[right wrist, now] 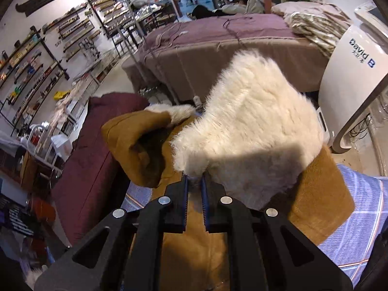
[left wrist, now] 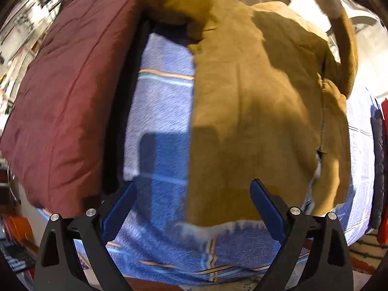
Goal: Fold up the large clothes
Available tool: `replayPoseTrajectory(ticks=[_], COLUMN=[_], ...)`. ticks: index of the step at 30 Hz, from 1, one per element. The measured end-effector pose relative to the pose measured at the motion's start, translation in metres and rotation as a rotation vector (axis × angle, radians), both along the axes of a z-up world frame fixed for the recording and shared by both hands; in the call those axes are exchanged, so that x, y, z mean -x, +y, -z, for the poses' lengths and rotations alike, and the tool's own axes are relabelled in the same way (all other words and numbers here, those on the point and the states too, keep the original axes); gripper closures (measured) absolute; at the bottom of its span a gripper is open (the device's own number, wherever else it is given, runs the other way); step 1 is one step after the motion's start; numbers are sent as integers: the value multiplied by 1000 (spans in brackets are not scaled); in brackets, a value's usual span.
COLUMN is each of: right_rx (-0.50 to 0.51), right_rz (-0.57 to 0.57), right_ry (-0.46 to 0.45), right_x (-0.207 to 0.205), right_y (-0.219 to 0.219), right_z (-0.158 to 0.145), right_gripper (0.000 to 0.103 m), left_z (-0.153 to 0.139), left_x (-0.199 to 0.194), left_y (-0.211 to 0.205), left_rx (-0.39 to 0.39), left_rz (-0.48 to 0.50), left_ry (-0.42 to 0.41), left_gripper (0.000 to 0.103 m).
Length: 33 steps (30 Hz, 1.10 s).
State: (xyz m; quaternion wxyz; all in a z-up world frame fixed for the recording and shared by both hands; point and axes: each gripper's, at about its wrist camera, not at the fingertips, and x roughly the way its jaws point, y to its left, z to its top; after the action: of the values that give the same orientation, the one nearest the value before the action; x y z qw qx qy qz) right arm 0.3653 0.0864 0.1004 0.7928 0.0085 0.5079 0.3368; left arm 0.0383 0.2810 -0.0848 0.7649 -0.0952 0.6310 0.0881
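A tan suede jacket (left wrist: 254,111) with white fleece lining lies on a blue striped cloth (left wrist: 160,111). My left gripper (left wrist: 194,194) is open and empty, held over the jacket's lower left edge. In the right wrist view my right gripper (right wrist: 194,181) is shut on the jacket's edge, lifting a flap that shows the white fleece lining (right wrist: 252,123). The tan jacket body (right wrist: 194,247) lies below the fingers and a sleeve (right wrist: 138,145) bunches to the left.
A maroon quilted garment (left wrist: 63,101) lies folded at the left of the cloth, also seen in the right wrist view (right wrist: 97,160). A purple-covered bed (right wrist: 218,41) stands behind. A white appliance (right wrist: 351,77) stands at the right. Wall shelves (right wrist: 48,55) are at the left.
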Motion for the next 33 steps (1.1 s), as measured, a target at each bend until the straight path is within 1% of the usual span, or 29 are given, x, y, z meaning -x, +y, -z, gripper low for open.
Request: replayPoseTrajectory(ticks=[3, 6, 9, 11, 14, 15, 16, 17, 18, 19, 20, 22, 25, 28, 30, 33], right_rx=[42, 88, 128, 110, 208, 197, 175, 161, 157, 155, 150, 143, 157, 221, 264, 310], right_rz=[-20, -60, -121, -164, -182, -178, -168, -150, -125, -95, -58, 19, 133, 245, 307, 359], right_ry=[69, 98, 93, 104, 41, 50, 74, 96, 112, 119, 116, 111, 144, 149, 150, 153], right_x=[1, 8, 17, 21, 28, 28, 28, 27, 26, 24, 23, 19, 7, -5, -13, -24], right_y=[36, 64, 86, 97, 105, 104, 100, 93, 85, 75, 63, 32, -16, -61, -86, -114], right_z=[36, 62, 80, 88, 97, 97, 98, 100, 101, 102, 103, 104, 112, 120, 123, 134], right_gripper=[93, 92, 93, 93, 93, 92, 92, 85, 60, 44, 23, 23, 23, 23, 23, 23], left_z=[2, 3, 4, 2, -2, -5, -7, -8, -9, -11, -13, -17, -25, -31, -33, -32], left_x=[8, 13, 12, 10, 1, -4, -9, -15, -22, -30, -38, -58, -92, -131, -158, -197], left_y=[12, 22, 29, 31, 29, 27, 26, 23, 21, 17, 13, 2, -19, -45, -61, -79], left_rx=[-2, -7, -9, -15, -19, -19, -21, -24, -28, -33, -38, -54, -72, -98, -116, -113], left_rz=[-26, -46, -54, -48, -33, -26, -17, -8, 4, 17, 31, 68, 135, 214, 248, 274], left_ry=[11, 19, 23, 18, 1, -9, -19, -27, -35, -47, -60, -86, -135, -182, -200, -213], left_gripper=[11, 11, 11, 11, 11, 11, 11, 11, 11, 11, 11, 11, 11, 11, 11, 11])
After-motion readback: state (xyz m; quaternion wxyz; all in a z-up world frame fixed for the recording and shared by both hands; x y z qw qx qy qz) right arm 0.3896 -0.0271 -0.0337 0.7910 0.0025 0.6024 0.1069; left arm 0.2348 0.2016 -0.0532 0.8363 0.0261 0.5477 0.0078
